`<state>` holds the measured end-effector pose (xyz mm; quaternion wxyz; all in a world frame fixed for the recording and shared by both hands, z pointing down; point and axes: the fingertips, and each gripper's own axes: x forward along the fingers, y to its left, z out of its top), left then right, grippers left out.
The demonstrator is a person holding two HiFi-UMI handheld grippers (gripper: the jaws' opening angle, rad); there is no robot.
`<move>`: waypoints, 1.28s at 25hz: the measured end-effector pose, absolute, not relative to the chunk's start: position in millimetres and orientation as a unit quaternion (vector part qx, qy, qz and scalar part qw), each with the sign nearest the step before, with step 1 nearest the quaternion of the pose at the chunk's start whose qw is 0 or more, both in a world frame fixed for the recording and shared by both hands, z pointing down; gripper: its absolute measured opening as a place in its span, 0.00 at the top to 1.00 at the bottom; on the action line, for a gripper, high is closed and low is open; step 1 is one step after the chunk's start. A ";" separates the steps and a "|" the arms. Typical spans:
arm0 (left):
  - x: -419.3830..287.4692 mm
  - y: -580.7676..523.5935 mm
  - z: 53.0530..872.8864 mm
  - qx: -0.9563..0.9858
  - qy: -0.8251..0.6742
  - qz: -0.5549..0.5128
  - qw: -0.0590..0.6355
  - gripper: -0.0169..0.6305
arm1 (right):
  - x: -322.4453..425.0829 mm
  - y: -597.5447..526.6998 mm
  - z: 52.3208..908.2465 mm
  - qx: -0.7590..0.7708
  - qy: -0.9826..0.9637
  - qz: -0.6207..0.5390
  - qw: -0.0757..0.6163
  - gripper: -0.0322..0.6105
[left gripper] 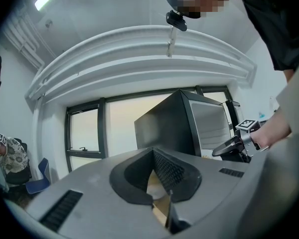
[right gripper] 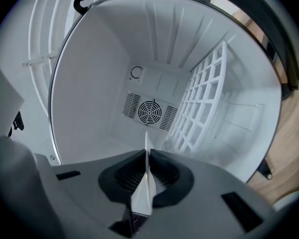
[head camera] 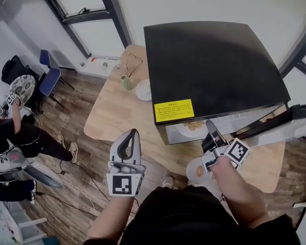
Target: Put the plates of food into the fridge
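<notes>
Loading step: gripping plate (right gripper: 147,185) rim with right tongs (right gripper: 148,153), facing open fridge (head camera: 214,60); left tongs (left gripper: 153,153) closed, empty. Next, probably: slide plate level onto wire shelf (right gripper: 200,101).

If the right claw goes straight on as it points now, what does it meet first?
Probably the fan grille on the back wall of the fridge; until there the way looks free. The wire shelf lies beside the line. Depth is unclear.

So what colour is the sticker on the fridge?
Yellow. The sticker shows best in the head view.
</notes>
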<state>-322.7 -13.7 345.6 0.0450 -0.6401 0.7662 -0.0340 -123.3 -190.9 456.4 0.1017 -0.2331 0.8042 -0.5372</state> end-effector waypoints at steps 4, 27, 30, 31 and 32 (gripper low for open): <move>-328.5 -14.2 345.9 -0.643 0.764 -0.041 0.045 0.97 | -135.2 -194.4 457.7 -0.242 0.806 -0.532 0.087 0.89; -313.9 -3.7 356.0 -0.658 0.753 -0.010 0.023 0.97 | -157.4 -226.0 455.6 -0.346 0.904 -0.200 -0.154 0.71; -310.1 -4.7 359.5 -0.669 0.743 -0.015 0.025 0.97 | -144.2 -217.9 448.5 -0.348 0.907 -0.191 -0.140 0.71; -307.3 -5.6 361.2 -0.674 0.738 -0.018 0.026 0.97 | -138.1 -215.5 445.5 -0.351 0.908 -0.184 -0.135 0.71; -303.6 -6.1 362.2 -0.679 0.733 -0.020 0.023 0.97 | -131.9 -212.7 442.5 -0.353 0.909 -0.178 -0.130 0.71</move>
